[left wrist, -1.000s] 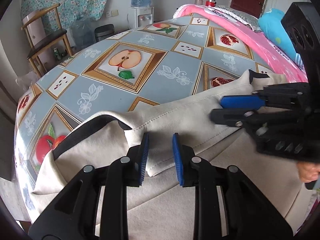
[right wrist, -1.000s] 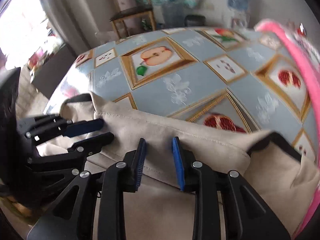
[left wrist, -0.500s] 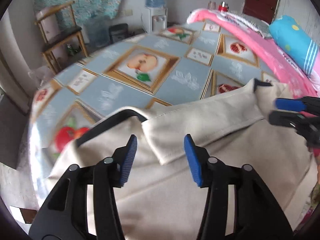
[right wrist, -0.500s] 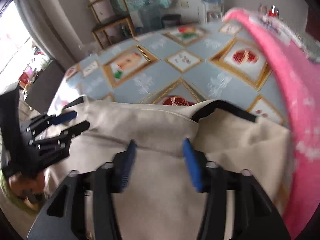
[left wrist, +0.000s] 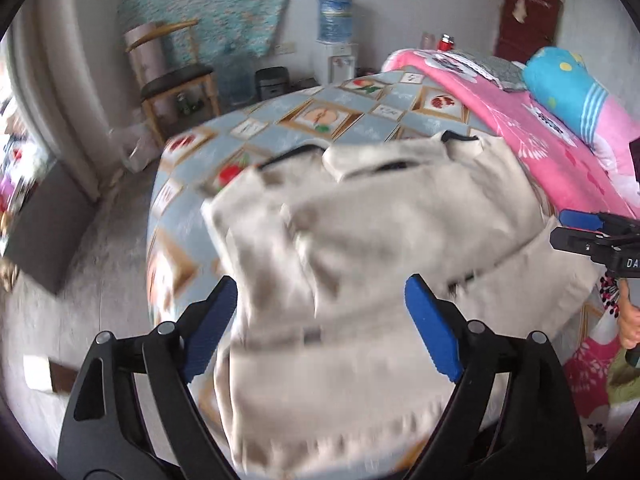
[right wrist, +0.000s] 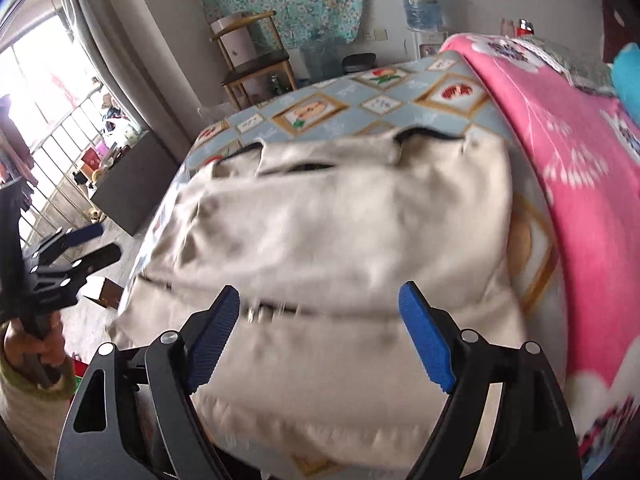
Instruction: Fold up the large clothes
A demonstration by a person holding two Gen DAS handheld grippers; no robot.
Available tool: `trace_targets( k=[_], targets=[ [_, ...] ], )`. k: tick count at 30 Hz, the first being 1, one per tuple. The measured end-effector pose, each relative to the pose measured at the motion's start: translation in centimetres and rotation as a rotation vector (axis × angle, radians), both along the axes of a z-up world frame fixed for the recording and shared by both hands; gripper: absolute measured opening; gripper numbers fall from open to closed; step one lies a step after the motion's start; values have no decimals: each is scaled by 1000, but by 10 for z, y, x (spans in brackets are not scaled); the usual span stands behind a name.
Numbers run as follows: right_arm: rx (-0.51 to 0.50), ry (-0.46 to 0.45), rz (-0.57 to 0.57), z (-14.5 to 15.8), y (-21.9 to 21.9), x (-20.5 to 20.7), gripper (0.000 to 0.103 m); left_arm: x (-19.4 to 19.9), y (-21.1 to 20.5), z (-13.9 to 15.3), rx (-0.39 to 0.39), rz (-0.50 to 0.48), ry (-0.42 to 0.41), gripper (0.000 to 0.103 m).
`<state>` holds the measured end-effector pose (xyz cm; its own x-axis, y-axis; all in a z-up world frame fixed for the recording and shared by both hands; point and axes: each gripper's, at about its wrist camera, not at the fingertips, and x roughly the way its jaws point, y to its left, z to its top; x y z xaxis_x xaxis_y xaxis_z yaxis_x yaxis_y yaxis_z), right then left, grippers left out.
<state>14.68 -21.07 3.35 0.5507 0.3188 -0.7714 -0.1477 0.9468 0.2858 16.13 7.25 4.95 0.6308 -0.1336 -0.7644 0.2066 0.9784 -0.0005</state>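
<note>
Beige garment [left wrist: 380, 240] lies folded across on the bed [right wrist: 320, 108]; both my tools, left [left wrist: 320, 328] and right [right wrist: 320, 332], are opening, empty; more folds remain.

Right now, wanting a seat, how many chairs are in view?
1. A wooden chair stands against the far wall, beyond the bed and left of the water dispenser. Others may be hidden.
</note>
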Motion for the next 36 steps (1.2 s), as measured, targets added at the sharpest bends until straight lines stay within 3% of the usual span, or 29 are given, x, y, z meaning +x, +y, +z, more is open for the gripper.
trace_targets(
  k=[6, 12, 17, 22, 26, 31, 36],
  targets=[
    [28, 45, 69, -27, 16, -34, 80, -64, 26, -34, -124, 66, 2, 82],
    [-14, 69, 160, -47, 42, -46, 80, -90, 31, -56, -64, 91, 0, 82],
    [-13, 90, 158, -59, 48, -41, 77, -74, 48, -64, -98, 103, 1, 67],
    [-7, 105, 156, -63, 49, -35, 75, -36, 67, -79, -125, 131, 74, 46],
    [-8, 107, 161, -64, 50, -34, 75, -13, 78, -95, -126, 127, 139, 46],
    [-4, 112, 156, -64, 50, -34, 75, 0, 83, -97, -148, 76, 145, 46],
    [-1, 116, 154, -64, 50, -33, 75, 6, 91, -98, -297, -5, 154, 43]
  ],
)
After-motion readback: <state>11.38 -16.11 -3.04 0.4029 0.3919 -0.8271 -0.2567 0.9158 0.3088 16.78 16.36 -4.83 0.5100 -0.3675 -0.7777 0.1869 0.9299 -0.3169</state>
